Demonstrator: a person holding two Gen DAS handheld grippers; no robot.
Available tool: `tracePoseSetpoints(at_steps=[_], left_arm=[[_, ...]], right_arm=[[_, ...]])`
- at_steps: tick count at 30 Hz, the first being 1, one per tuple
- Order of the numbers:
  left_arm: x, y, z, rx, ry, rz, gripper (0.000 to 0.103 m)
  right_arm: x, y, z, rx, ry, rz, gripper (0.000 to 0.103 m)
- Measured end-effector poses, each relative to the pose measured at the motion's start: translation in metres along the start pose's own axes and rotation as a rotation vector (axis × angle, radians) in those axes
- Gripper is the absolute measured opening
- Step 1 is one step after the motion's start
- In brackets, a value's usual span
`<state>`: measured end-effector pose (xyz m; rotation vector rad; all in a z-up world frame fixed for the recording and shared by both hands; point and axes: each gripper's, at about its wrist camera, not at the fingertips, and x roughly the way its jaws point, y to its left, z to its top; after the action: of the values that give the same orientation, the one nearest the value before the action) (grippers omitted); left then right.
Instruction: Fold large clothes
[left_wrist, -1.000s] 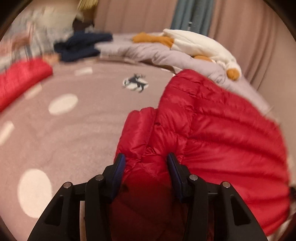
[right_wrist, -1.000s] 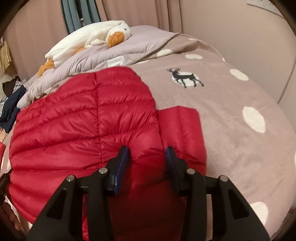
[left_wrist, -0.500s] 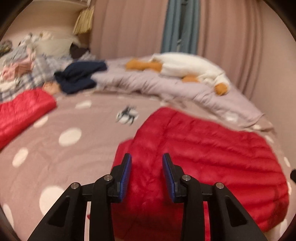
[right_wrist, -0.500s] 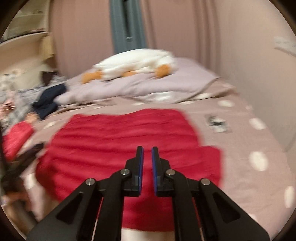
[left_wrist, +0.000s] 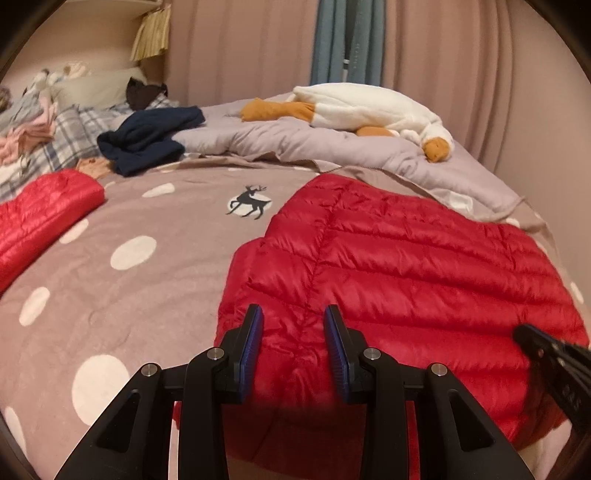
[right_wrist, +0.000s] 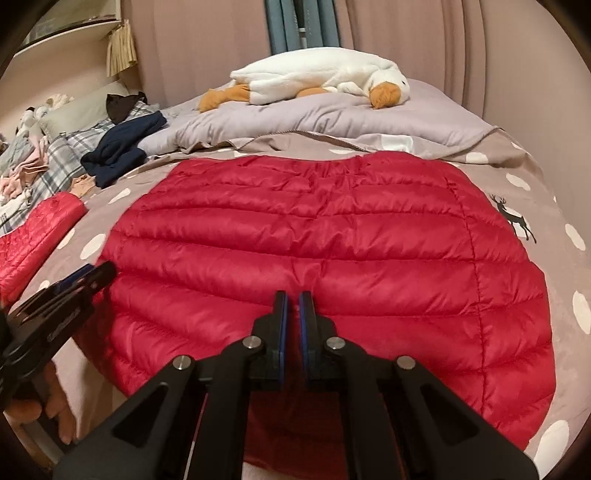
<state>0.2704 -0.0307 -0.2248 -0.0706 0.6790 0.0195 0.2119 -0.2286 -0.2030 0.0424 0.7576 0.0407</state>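
Left gripper (left_wrist: 293, 347): jaws apart, nothing between them, hovering over the near-left corner of the red down jacket (left_wrist: 406, 280). A second ago it was clamped on a bunch of that fabric, so it has released and backed off.

Right gripper (right_wrist: 292, 321): jaws nearly together, only a thin gap, nothing pinched that I can see. A second ago it was open around the jacket's near edge; it let go, closed and pulled up.

Jacket now lies flat on the polka-dot bedspread (left_wrist: 129, 258), near-right part of the bed, quilted back up. In the right wrist view no sleeve sticks out on the right side any more. My read: sleeve tuck on both sides is done, next is a cross fold of the body.

A second red quilted piece (left_wrist: 40, 221) sits at the far-left edge, well apart. Navy garment (left_wrist: 147, 136) and goose plush (left_wrist: 369, 107) on the grey duvet (left_wrist: 295, 144) at the far end.

Writing: faint embossed marks on each gripper's body as seen from the other camera, too blurred to read. Only graphic is the deer print (left_wrist: 251, 201) on the bedspread.
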Motion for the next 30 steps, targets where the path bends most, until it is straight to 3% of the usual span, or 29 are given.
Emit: tracePoseSetpoints(at_steps=[12,17,25,27,30], left_arm=[[0.0,-0.01,-0.024,0.187,-0.015,0.033,0.035],[0.001,-0.005,-0.025,0.173,0.009,0.009,0.035],[-0.003,-0.005,-0.03,0.148,0.029,0.025,0.035],[-0.005,-0.003,-0.03,0.133,0.035,0.022,0.036],[-0.014,0.008,-0.027,0.051,0.044,-0.014,0.041]], right_arm=[[0.044,0.0,-0.008,-0.042,0.11,0.063,0.001],[0.051,0.012,-0.012,-0.125,0.101,0.014,0.001],[0.049,0.012,-0.011,-0.133,0.08,-0.02,0.001],[0.037,0.009,-0.014,-0.12,0.03,-0.01,0.001],[0.021,-0.006,-0.012,-0.072,0.024,0.055,0.005]])
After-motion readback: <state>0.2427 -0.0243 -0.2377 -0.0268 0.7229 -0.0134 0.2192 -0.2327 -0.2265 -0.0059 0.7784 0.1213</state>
